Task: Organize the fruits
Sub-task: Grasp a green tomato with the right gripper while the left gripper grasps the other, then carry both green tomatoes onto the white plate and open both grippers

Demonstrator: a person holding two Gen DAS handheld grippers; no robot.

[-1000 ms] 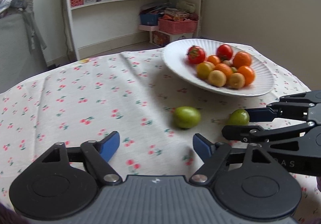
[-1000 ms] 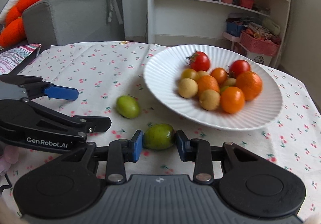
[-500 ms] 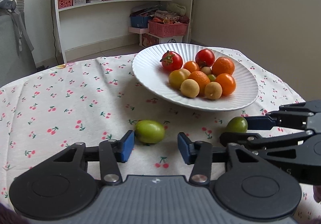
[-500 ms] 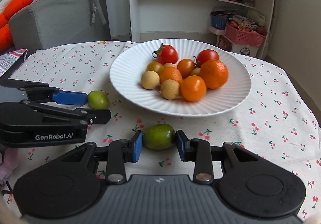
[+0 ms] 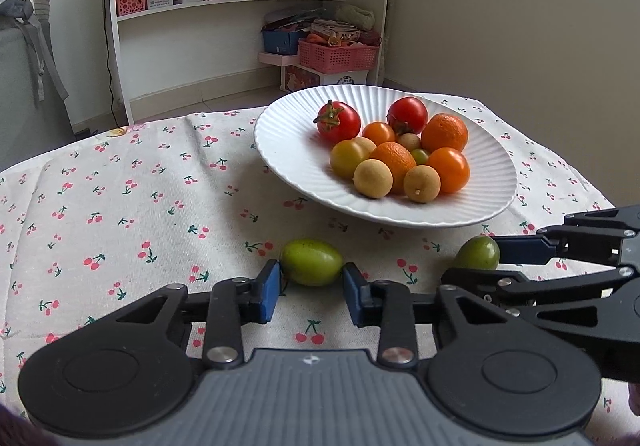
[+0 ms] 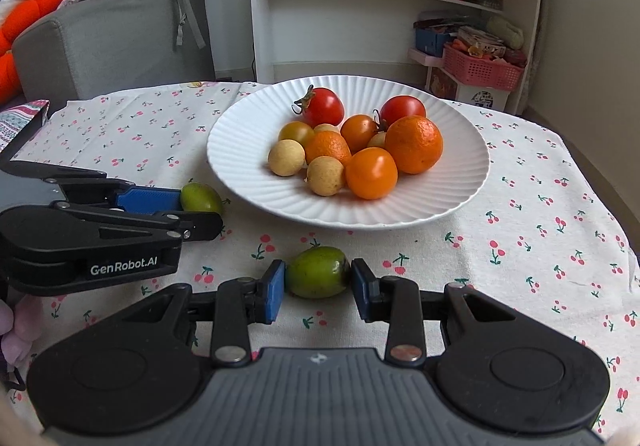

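Closing in over the past second, the left gripper [image 5: 308,288] has swung from bare cloth to straddle a green oval fruit [image 5: 312,262] on the cherry-print tablecloth [image 5: 120,206], its blue pads narrowed until they look to touch the fruit's two ends; whether they are pressing yet cannot be told. The right gripper [image 6: 318,288] has kept its place around a second green oval fruit [image 6: 318,272], jaws drawn in to the skin on both sides, apparently clamped, the fruit seeming to rest on the cloth.

Most of the sorting looks done: the white ribbed plate [image 6: 248,150] already carries red tomatoes [image 6: 324,106], oranges [image 6: 414,144] and small tan round fruits [image 6: 286,157] in one heap. By the look of it, only the two green fruits remain off the plate, both lying just short of its near rim, each with a gripper on it. Lifting them and setting them among the rest appears to be what is left.

From the left wrist, a small green fruit tucked inside the heap [image 5: 420,156] shows, hidden from the other camera. The right wrist alone takes in the grey sofa [image 6: 120,34] with orange cushions [image 6: 36,6], and shows the left gripper side-on at its fruit [image 6: 200,198]. Both views take in the white shelf unit [image 5: 248,6] behind.
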